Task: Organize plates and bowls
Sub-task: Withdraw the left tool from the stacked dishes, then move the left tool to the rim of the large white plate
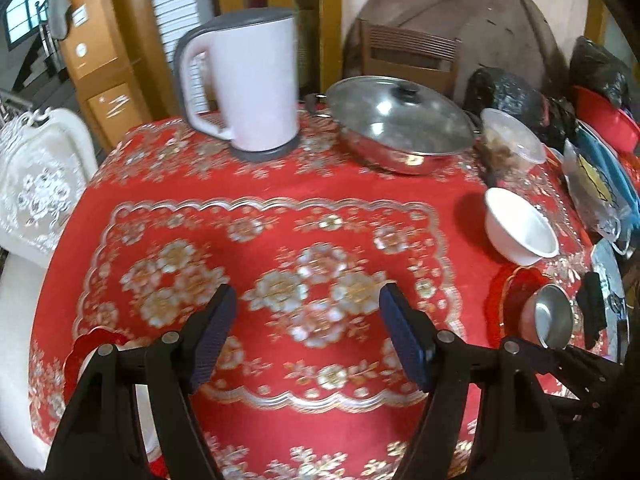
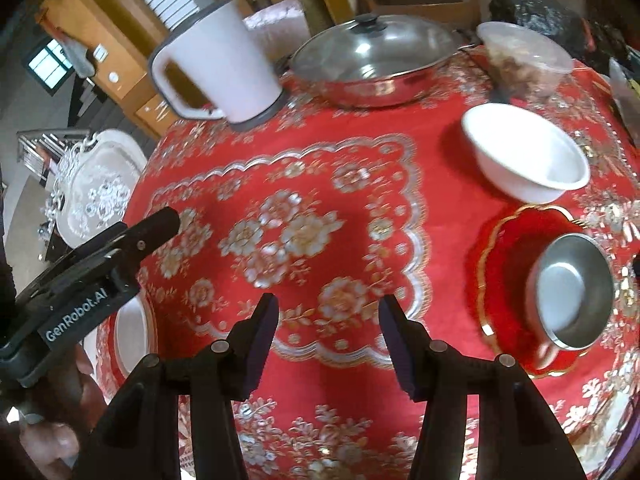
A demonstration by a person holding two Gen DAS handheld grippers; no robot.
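Both grippers, left gripper (image 1: 306, 336) and right gripper (image 2: 328, 336), are hovering spread wide and empty over the red tablecloth (image 2: 320, 160). Off to the right, a steel bowl (image 2: 570, 294) is sitting on a red gold-rimmed plate (image 2: 504, 264), with a white bowl (image 2: 524, 152) standing just behind. The steel one is looking light, stiff and slippery, probably best pinched across its rim, while the white one is likely breakable.

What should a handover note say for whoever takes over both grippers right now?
Left gripper: open, empty, above the red tablecloth.
Right gripper: open, empty.
Steel bowl sits on the red plate; white bowl stands alone just behind them. Another red-rimmed plate lies at the near left edge.
Done: nothing stacked besides the steel bowl.
Left: gather bowls and plates together.
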